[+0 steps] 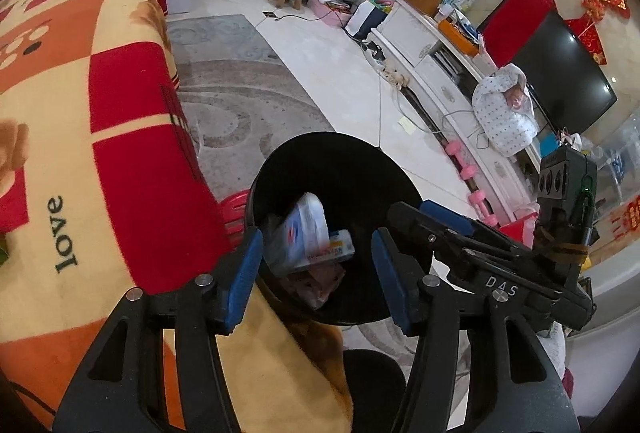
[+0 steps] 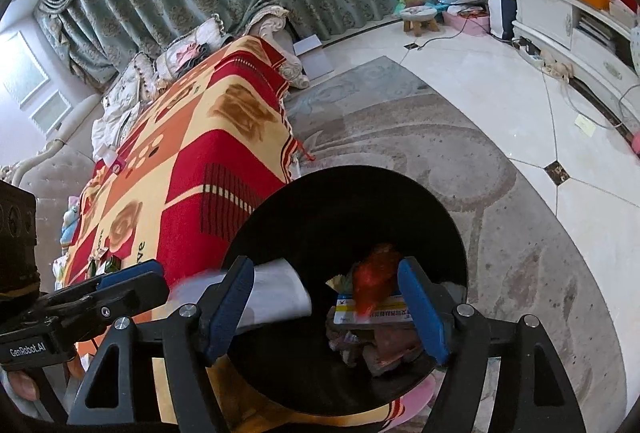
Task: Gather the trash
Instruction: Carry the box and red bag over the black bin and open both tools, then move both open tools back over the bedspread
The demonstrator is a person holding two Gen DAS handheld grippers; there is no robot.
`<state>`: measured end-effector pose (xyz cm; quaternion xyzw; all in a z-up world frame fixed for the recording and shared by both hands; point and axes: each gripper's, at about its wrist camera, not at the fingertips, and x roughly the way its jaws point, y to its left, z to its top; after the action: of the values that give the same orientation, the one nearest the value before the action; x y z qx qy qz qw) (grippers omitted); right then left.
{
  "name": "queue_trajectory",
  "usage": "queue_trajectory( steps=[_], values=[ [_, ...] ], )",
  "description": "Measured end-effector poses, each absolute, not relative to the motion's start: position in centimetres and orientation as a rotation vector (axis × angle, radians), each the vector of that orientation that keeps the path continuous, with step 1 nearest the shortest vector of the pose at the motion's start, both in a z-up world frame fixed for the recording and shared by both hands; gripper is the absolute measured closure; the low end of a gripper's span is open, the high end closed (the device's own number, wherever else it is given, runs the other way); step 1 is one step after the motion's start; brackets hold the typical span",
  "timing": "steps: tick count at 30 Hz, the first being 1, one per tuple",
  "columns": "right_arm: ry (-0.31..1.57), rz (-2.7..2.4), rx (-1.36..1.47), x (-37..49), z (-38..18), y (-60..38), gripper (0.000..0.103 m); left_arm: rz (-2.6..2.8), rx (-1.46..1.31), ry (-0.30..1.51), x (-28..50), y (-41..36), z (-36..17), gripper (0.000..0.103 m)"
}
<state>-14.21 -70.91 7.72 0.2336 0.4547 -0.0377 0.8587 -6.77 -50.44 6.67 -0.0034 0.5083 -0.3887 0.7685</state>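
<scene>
Both grippers hovered over the black bin (image 1: 340, 169), left gripper (image 1: 318, 273) and right gripper (image 2: 326, 307) fingers spread, empty. White packet (image 1: 304, 233) and red wrapper (image 2: 376, 285) blurred, apparently dropping inside. Best: hold centred above the rim until both land.

The trash bin (image 1: 340, 169) stands on the rug (image 1: 240, 101), just beside the blanket (image 1: 80, 93) that hangs over the sofa's front edge. Inside it lie a plastic packet (image 1: 302, 233), a flat carton (image 2: 372, 313) and a crumpled wrapper (image 2: 376, 281). Both grippers hang over its rim, the left gripper (image 1: 316, 273) left of the right gripper (image 2: 326, 309). Behind the rug, along the wall, runs the TV cabinet (image 1: 440, 73).
</scene>
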Motion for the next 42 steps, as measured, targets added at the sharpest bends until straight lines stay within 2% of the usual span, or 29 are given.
queue_trajectory(
  steps=[22,42],
  values=[
    [0.987,0.021,0.408,-12.5,8.5,-64.6,0.031,-0.658,0.051,1.004,-7.2,-43.4,8.6,0.048],
    [1.042,0.204,0.235,-8.5,8.4,-52.6,0.031,-0.414,-0.009,0.987,-4.4,-29.2,8.7,0.048]
  ],
)
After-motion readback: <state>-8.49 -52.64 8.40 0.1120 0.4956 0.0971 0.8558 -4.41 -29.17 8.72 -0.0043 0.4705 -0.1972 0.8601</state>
